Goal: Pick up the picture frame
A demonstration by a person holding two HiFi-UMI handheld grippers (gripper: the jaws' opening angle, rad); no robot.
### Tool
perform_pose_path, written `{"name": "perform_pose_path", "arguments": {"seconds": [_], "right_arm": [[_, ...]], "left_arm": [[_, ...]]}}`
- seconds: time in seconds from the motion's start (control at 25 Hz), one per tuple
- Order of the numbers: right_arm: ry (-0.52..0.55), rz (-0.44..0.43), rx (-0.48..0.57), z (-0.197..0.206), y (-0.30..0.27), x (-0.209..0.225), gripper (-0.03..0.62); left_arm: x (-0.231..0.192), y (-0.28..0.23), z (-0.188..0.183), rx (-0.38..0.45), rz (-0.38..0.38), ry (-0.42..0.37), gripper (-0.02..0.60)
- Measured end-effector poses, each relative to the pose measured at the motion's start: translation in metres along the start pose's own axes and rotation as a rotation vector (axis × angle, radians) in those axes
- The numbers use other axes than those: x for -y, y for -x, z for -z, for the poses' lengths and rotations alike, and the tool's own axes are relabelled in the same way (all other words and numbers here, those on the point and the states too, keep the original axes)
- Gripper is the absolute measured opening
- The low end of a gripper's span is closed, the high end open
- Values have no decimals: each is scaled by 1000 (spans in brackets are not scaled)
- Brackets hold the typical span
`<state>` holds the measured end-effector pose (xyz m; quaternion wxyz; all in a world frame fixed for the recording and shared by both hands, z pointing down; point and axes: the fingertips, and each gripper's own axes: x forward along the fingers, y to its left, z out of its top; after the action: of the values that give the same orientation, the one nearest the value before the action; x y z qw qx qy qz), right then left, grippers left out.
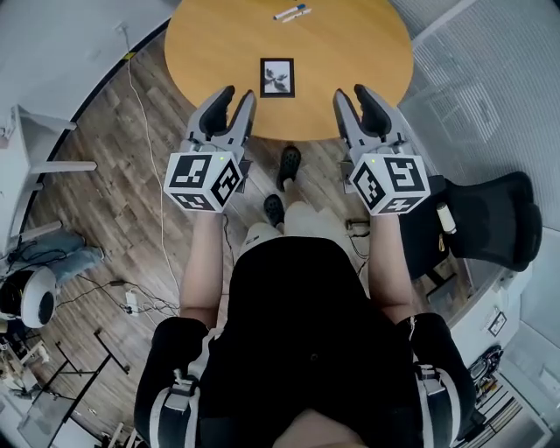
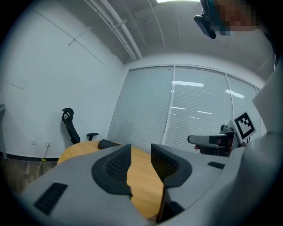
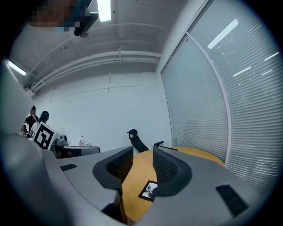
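The fingers of the left gripper and the right gripper stand wide apart and empty at the near edge of the round tabletop. The head view shows the picture frame lying flat between them, slightly farther in, with two markers at the far side. The right gripper view catches the picture frame low beside its right finger, while the left gripper view shows bare wood between its fingers.

We count one round wooden table, one picture frame and two pens. We count two grippers: one left gripper and one right gripper. We also count one black office chair and two black shoes in the head view.
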<state>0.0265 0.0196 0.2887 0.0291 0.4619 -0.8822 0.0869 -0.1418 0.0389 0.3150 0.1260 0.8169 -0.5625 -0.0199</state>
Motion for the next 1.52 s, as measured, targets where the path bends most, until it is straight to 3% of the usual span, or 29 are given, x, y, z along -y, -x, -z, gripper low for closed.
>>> {"name": "perform_pose_path", "arguments": {"seconds": [0.36, 0.76, 0.96, 1.12, 1.52], "right_arm": [[-30, -24, -31, 13, -56, 15, 160], [-31, -36, 18, -25, -147, 66, 163], [-24, -36, -4, -33, -189, 100, 167], [-37, -58, -45, -20, -218, 121, 168], [-104, -80, -189, 40, -271, 145, 172]], "left_arm": [[-27, -38, 13, -57, -9, 9, 147], [-63, -130, -27, -49, -2, -6, 147], [-74, -183, -37, -56, 8, 21, 147], [-81, -219, -26, -79, 2, 38, 147], [-110, -264, 33, -227, -29, 106, 152]]}}
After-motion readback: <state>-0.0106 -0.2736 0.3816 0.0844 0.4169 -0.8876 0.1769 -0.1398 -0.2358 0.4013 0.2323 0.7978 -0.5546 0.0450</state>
